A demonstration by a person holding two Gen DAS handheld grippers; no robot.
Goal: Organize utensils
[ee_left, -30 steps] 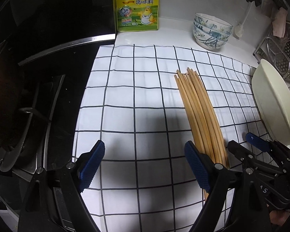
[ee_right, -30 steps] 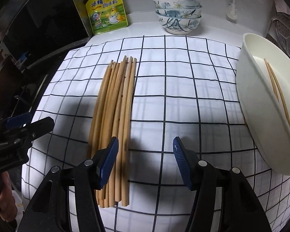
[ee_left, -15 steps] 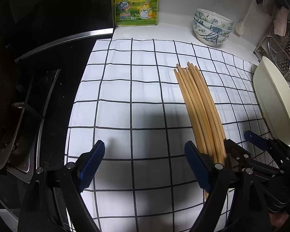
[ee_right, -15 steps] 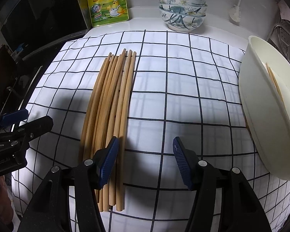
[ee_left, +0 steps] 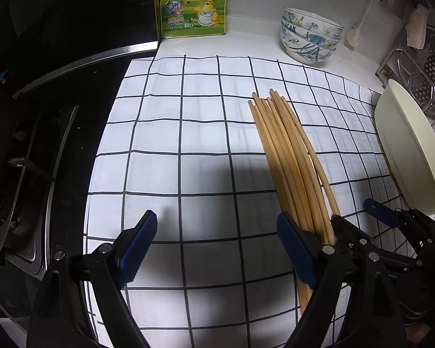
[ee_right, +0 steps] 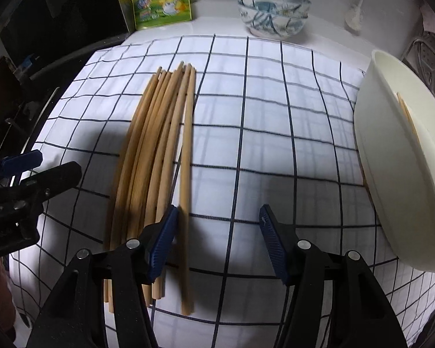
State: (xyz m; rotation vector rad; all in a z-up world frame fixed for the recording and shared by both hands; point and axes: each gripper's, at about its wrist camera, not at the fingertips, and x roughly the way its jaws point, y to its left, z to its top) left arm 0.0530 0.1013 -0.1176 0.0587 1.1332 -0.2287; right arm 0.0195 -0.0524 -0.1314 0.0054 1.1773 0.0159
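A bundle of several wooden chopsticks lies lengthwise on the white checked cloth. One chopstick lies slightly apart on the bundle's right side, just inside the left finger of my right gripper. That gripper is open over the chopsticks' near ends and squeezes nothing. My left gripper is open over bare cloth to the left of the bundle, its right finger beside it. A cream basin at the right holds a chopstick.
A black stove borders the cloth on the left. At the back stand a yellow seasoning bag and stacked patterned bowls. A metal steamer rack sits behind the basin.
The rightmost chopstick has come away from the bundle toward the right, and the right gripper's left finger now sits between the two. The left gripper has barely moved.
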